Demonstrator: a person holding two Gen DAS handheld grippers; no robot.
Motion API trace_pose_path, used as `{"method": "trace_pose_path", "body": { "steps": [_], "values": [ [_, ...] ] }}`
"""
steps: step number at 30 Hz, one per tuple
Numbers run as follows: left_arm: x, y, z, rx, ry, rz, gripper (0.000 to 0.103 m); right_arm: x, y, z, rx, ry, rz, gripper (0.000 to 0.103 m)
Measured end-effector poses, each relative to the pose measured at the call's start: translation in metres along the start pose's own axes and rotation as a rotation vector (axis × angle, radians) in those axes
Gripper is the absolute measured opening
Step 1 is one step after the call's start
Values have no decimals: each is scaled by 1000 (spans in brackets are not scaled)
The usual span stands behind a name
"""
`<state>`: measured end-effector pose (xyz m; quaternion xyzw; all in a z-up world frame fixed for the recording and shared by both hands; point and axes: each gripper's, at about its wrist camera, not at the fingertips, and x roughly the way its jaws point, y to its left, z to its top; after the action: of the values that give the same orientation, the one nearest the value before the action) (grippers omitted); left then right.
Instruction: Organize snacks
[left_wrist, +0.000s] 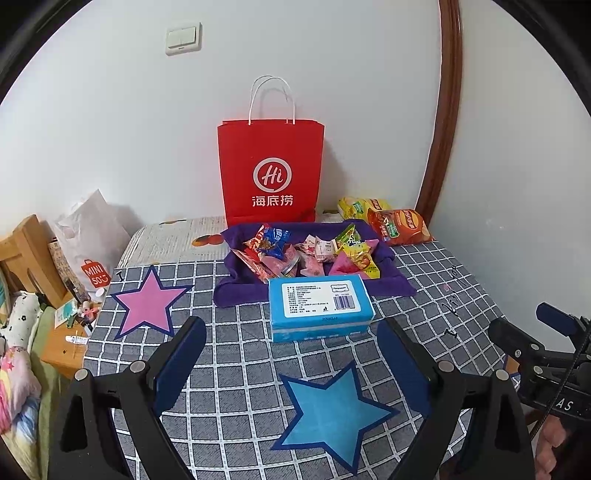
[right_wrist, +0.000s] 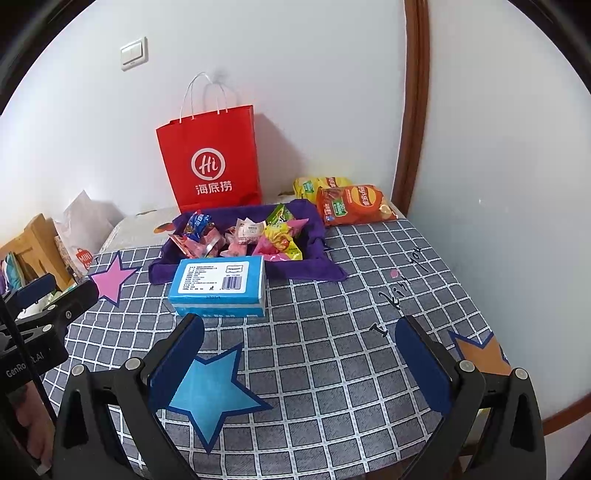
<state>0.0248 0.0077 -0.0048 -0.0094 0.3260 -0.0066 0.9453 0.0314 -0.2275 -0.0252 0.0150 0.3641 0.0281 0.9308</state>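
Both tools hover above the checked tablecloth (left_wrist: 424, 280): your left gripper (left_wrist: 291, 354) and right gripper (right_wrist: 299, 350) each stand with jaws spread wide, holding nothing. The small snack packets (left_wrist: 306, 251) lie heaped on a purple cloth (left_wrist: 391, 284) at the far side, just before the red paper bag (left_wrist: 271, 173); two chip bags (right_wrist: 351, 205) rest beside the heap, near the wall. A blue tissue pack (right_wrist: 221, 284) sits in front of the cloth. Judge the packets light, crinkly and slippery; pinch one at its crimped end seal. The chip bags look air-filled and crushable, so close on a top seam gently.
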Motion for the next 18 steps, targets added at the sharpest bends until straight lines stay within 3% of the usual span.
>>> {"method": "trace_pose_path", "body": {
  "steps": [18],
  "values": [
    [-5,3,0,-7,-6,-2,94,-3,5,-1,0,-6,13,102]
  ]
}}
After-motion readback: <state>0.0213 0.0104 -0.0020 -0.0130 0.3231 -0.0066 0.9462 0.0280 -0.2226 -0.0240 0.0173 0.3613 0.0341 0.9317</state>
